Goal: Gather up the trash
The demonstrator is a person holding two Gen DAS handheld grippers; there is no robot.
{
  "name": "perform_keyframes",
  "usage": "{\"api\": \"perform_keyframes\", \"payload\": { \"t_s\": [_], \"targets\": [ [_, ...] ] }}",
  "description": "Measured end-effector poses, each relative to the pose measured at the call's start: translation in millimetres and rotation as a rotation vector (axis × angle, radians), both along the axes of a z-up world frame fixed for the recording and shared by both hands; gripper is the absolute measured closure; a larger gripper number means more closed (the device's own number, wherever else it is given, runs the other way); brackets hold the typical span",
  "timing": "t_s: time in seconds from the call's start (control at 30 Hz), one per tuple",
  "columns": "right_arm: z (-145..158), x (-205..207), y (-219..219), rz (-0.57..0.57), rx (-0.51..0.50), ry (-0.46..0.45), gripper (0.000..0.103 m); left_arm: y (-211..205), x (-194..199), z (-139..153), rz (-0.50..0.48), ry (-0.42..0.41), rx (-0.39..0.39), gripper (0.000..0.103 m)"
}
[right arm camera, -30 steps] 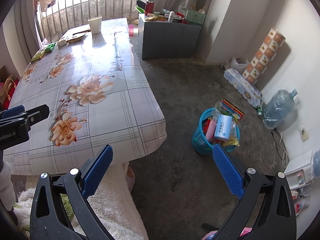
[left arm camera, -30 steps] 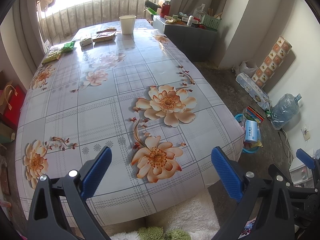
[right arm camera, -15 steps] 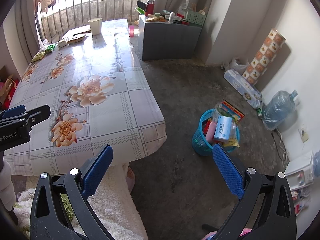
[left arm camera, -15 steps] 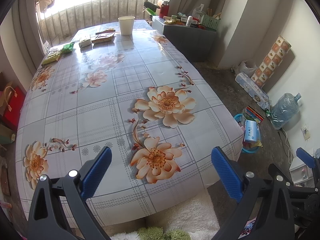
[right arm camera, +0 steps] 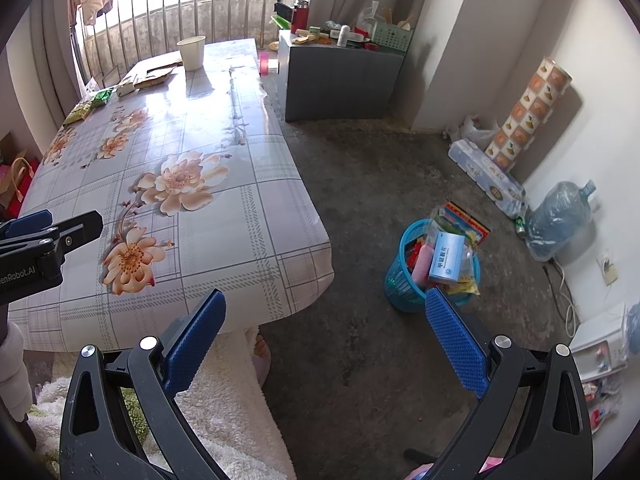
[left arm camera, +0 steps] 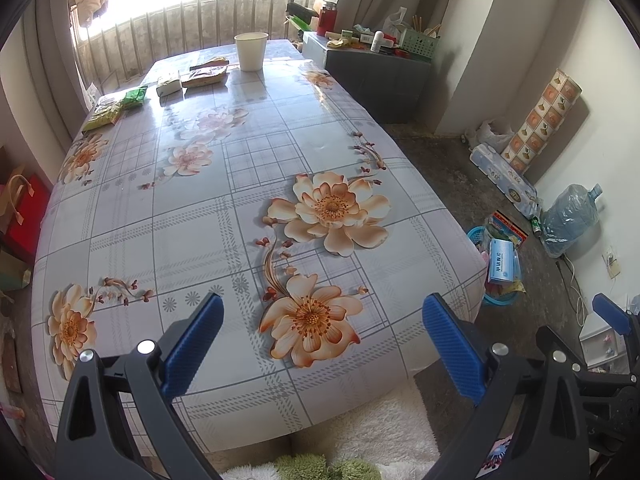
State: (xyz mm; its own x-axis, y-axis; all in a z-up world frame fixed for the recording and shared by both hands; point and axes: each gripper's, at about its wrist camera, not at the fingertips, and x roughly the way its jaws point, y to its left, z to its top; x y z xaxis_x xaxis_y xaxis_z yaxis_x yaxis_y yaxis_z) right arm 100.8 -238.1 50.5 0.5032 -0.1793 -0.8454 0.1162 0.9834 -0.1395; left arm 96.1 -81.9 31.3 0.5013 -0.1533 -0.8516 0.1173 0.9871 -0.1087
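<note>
A long table [left arm camera: 192, 240] wears a flowered cloth. At its far end lie green snack packets [left arm camera: 116, 106], a small white pack [left arm camera: 169, 85], a brown wrapper [left arm camera: 206, 76] and a white paper cup [left arm camera: 251, 51]. My left gripper [left arm camera: 322, 332] hovers open over the table's near end, holding nothing. My right gripper [right arm camera: 324, 328] is open above the floor off the table's near right corner, also holding nothing. A blue basket [right arm camera: 404, 280], stuffed with boxes and wrappers, stands on the floor ahead of the right gripper. The left gripper's arm [right arm camera: 48, 240] shows in the right wrist view.
A grey cabinet [right arm camera: 340, 80] with clutter on top stands beyond the table. Along the right wall lie a water jug [right arm camera: 558, 216], a long white pack [right arm camera: 486, 178] and a patterned roll [right arm camera: 528, 112]. A white fluffy rug [right arm camera: 224, 396] lies under the near table edge.
The left wrist view has shifted slightly, so the far items sit a little higher in frame. Both grippers stay open and hold nothing.
</note>
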Motion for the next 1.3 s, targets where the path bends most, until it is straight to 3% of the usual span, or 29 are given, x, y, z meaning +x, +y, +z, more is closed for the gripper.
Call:
{"api": "perform_keyframes", "payload": {
  "t_s": [1.3],
  "targets": [
    [-0.6, 0.8, -0.6, 0.002, -0.002, 0.001, 0.007, -4.3, -0.3, -2.5, -0.011, -0.002, -0.002, 0.005]
  ]
}}
